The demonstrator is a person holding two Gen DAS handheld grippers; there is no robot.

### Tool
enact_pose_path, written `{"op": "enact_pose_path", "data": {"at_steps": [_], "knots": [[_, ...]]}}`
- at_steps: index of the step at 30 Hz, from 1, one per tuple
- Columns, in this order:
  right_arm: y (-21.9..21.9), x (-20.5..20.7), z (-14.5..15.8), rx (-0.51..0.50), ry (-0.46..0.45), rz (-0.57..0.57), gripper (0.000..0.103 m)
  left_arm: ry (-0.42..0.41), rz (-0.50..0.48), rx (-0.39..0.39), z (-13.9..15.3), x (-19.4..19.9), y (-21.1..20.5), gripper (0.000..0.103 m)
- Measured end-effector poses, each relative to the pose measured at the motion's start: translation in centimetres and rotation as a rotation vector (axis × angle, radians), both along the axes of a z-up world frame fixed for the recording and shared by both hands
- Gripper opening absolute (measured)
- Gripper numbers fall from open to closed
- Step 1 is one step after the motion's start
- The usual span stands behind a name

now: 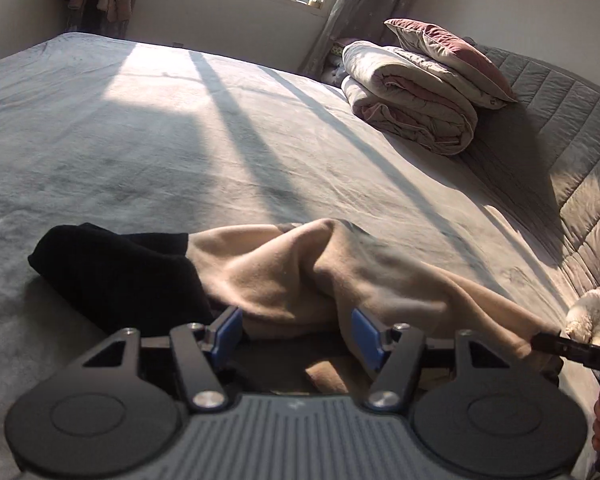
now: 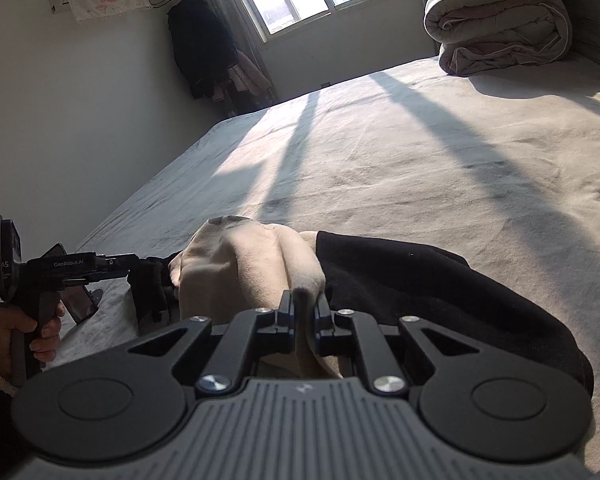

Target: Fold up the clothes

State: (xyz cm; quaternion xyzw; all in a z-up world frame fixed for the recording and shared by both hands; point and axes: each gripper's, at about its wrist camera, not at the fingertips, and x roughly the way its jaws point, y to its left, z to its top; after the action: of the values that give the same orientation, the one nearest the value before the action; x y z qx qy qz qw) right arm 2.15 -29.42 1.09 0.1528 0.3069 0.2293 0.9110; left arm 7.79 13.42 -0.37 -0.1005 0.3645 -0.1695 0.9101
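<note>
We've got the beige garment (image 1: 300, 276) bunched on the near edge of the bed (image 1: 180, 152), overlapping a black garment (image 1: 120, 276) that lies to its left in the left wrist view. Nothing is laid flat yet.

Left gripper (image 1: 296, 330): tongs spread, beige cloth draped between the blue pads (image 1: 228, 330) but not pinched. Right gripper (image 2: 303, 306): tongs pressed together on a thin ridge of the beige fabric, which stands up between the jaws. In the left view its tip bites the cloth's far right corner.

Handling, as we judge it: soft, light, fleece-like knit, no stiffness, so it sags and folds wherever unsupported. It's not fragile or slippery, but a single-layer pinch may slide out under tension.

Where we'd grab: an outer edge or hem with the left, well apart from the right's hold, so we can pull it taut and spread it. Avoid catching the black piece underneath.

Folded quilt (image 1: 412, 108) and pillow (image 1: 448, 56) sit far right, well clear.
</note>
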Motion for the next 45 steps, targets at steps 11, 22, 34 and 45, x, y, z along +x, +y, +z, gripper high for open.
{"op": "enact_pose_path", "data": {"at_steps": [11,22,34,45], "knots": [[-1.0,0.4,-1.3,0.028,0.08,-0.019,0.036,0.065,-0.113,0.102,-4.6,0.5,-5.7,0.071],[1.8,1.0,-4.5,-0.105,0.13,0.004,0.034,0.057,-0.004,0.059,-4.8,-2.7,-5.1,0.017],[1.4,-0.1,-2.2,-0.051,0.092,-0.01,0.018,0.076,0.008,0.063,-3.6,-7.8,-2.4,0.027],[0.6,-0.6,-2.5,-0.019,0.117,-0.008,0.05,0.099,0.185,0.023,-4.1,-8.1,0.1,0.058]]}}
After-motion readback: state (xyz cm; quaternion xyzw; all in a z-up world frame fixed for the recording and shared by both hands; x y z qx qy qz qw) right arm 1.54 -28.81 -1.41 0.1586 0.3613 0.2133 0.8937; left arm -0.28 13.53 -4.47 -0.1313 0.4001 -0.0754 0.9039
